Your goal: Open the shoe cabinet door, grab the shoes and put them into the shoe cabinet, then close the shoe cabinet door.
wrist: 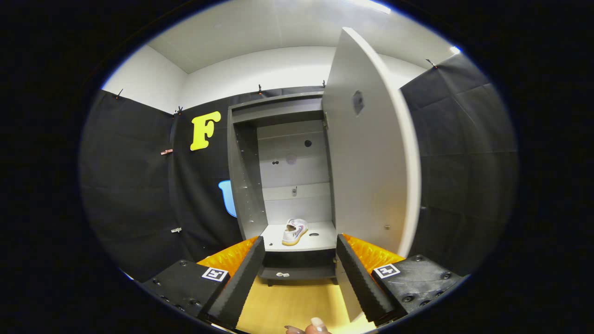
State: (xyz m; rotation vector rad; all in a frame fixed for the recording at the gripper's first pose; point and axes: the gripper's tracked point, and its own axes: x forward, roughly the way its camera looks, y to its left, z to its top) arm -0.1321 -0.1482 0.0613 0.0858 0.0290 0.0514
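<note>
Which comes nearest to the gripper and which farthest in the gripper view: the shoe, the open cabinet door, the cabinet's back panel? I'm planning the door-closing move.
The gripper has its fingers open and holds nothing.
1. Open cabinet door: swung out on the right, its lower edge beside the right finger.
2. Shoe: on the cabinet shelf, beyond the fingers.
3. Back panel: behind the shoe, deepest inside.

Gripper camera low above wooden floor (287, 304), facing straight into open grey shoe cabinet (287, 171) near ahead; fingers (241, 278) spread apart.

No readable text — only square coded markers (215, 273) on the gripper (297, 278).
</note>
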